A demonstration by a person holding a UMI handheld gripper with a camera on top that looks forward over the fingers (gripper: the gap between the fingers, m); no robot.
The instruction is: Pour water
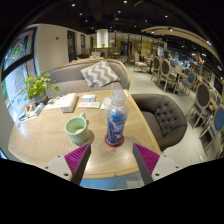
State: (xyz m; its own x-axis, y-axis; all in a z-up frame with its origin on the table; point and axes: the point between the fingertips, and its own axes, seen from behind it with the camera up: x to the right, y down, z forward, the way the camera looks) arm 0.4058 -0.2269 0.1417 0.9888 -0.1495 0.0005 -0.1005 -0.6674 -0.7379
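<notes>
Gripper (113, 160) fingers stood apart, empty. Bottle (116, 118) upright on table (40, 140), just ahead, cup (76, 127) near beside. Bottle likely light, thin-walled, slippery; best gripped mid-body, gently.

The bottle (116, 116) is clear glossy plastic with a blue printed label. The cup (76, 127) looks glazed, smooth pale-green ceramic. The table (40, 140) is light wood with a smooth, satiny sheen. The gripper (112, 158) carries 2 matt magenta pads.
</notes>
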